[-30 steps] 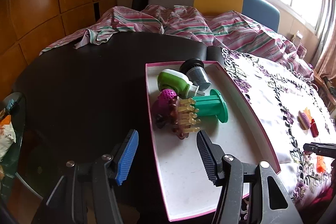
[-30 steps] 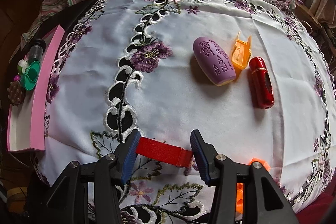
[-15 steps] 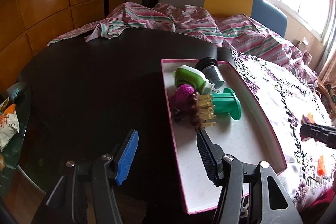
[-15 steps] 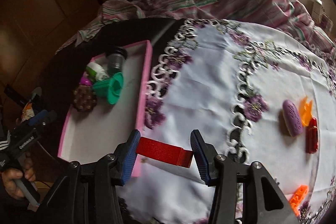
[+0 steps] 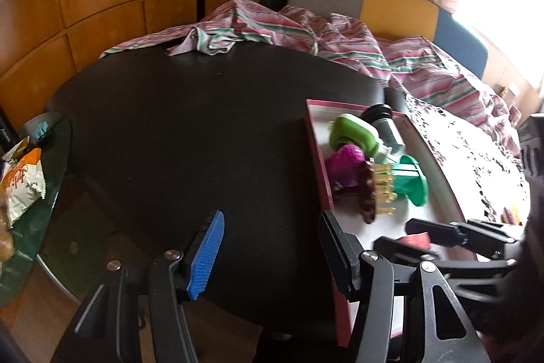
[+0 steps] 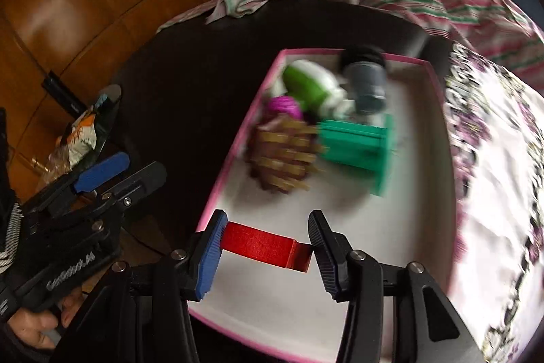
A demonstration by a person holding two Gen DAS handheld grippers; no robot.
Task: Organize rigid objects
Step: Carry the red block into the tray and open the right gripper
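A pink-rimmed white tray (image 6: 238,138) (image 5: 318,159) holds a green-and-white bottle (image 6: 306,84), a grey jar with a black lid (image 6: 369,84), a purple ball (image 6: 284,106), a brown brush with yellow bristles (image 6: 285,155) and a green spool (image 6: 360,148). My right gripper (image 6: 265,247) (image 5: 394,232) hangs over the tray's near end, shut on a flat red piece (image 6: 261,244). My left gripper (image 5: 272,254) (image 6: 144,164) hovers at the tray's left wall above the dark table (image 5: 187,142). Its jaws are closing with nothing between them.
A white embroidered tablecloth (image 6: 493,193) covers the table to the right of the tray. Striped cloth (image 5: 340,46) is heaped at the far edge before a chair. A snack bag (image 5: 23,189) lies on a glass side table (image 5: 51,216) at the left. A hand (image 6: 30,329) holds the left gripper.
My right gripper has swept left from the tablecloth to above the tray, still holding the red piece. The left gripper has shifted left, so the tray now sits further right in its view.
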